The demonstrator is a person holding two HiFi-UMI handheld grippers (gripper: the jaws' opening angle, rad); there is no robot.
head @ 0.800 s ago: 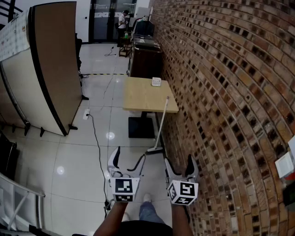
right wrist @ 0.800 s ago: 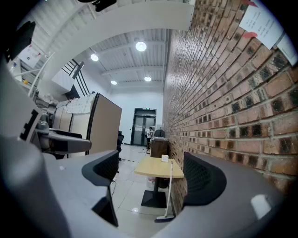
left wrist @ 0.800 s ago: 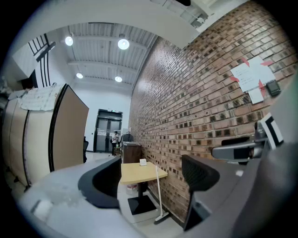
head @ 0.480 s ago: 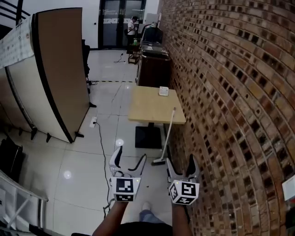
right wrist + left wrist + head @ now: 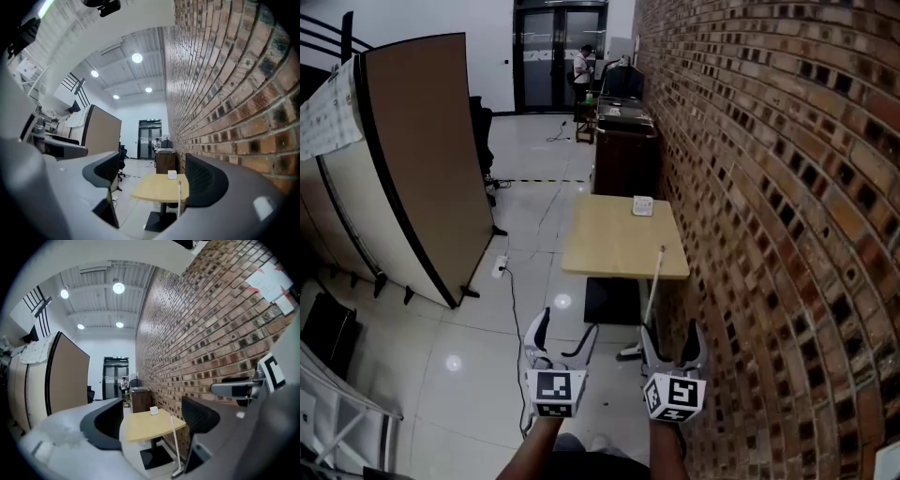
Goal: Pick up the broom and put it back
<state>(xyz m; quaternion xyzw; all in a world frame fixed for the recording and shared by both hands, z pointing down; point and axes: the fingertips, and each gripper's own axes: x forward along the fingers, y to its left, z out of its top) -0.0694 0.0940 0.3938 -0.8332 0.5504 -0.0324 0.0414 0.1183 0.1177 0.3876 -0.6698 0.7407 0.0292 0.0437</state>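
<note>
The broom [image 5: 651, 300] has a white handle that leans against the right front edge of the wooden table [image 5: 614, 239]. Its head [image 5: 630, 352] rests on the floor by the brick wall. My left gripper [image 5: 565, 333] and right gripper [image 5: 672, 337] are held side by side, short of the broom, both open and empty. In the left gripper view the broom [image 5: 174, 441] shows between the jaws, far ahead of the left gripper [image 5: 152, 427]. In the right gripper view the broom handle [image 5: 179, 199] stands by the right finger of the right gripper [image 5: 152, 183], at a distance.
A brick wall [image 5: 769, 187] runs along the right. A brown partition board [image 5: 422, 159] stands at the left. A small white box [image 5: 643, 205] lies on the table, with a dark cabinet [image 5: 623, 155] behind it. A cable [image 5: 508, 309] trails over the tiles. A person [image 5: 581, 66] stands by the far doors.
The head view has tilted up, so the table and broom sit lower in the picture and nearer the grippers. Both grippers stay open and side by side.
</note>
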